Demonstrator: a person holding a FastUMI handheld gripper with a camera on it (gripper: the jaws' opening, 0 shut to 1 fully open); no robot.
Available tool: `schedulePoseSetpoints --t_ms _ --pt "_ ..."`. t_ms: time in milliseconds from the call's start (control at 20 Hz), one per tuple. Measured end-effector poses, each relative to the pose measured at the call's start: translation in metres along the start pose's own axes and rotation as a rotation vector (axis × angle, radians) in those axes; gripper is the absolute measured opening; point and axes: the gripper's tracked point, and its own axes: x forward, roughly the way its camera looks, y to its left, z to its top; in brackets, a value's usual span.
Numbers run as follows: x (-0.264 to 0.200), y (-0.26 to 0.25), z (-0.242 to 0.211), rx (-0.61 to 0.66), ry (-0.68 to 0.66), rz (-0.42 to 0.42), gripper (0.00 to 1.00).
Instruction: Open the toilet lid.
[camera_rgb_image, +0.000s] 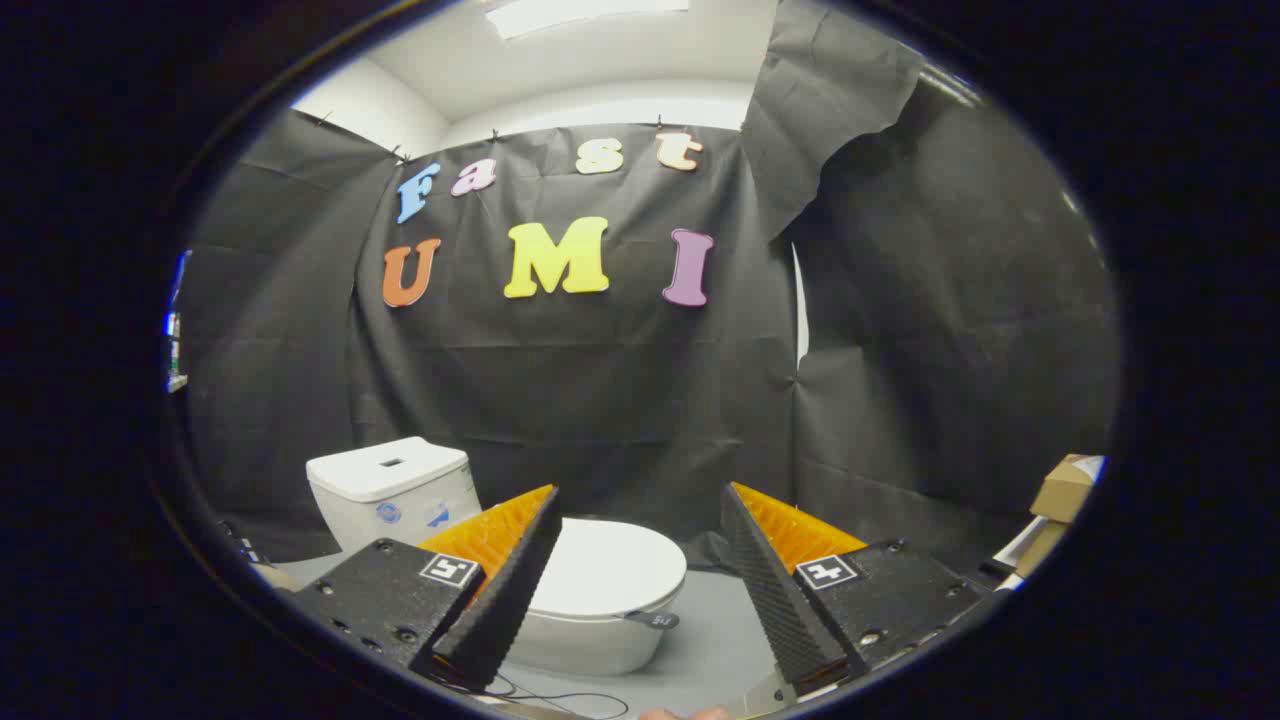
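1. I see my gripper (640, 520) with its fingers spread wide and nothing between them.
2. The toilet (590, 600) sits low on the grey floor (720, 640), ahead of the fingers and left of centre; its lid (610, 565) lies flat and closed.
3. The left finger (510, 580) overlaps the lid's near left side in my view, though I think it is not touching.
4. The tank (392, 490) stands behind, far left.
5. A cardboard box (1065, 487) sits far right.

Tongs (640, 590) spread wide apart, fingers (500, 600) gripping nothing, seemingly level
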Motion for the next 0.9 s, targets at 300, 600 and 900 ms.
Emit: schedulePoseSetpoints --t_ms 300,600,900 --pt "0.002 -0.001 -0.007 -0.006 0.026 -0.005 1.0" --pt "0.0 0.004 -0.007 -0.032 0.027 0.012 1.0" --pt "0.0 0.001 -0.013 -0.072 0.038 0.035 1.0"
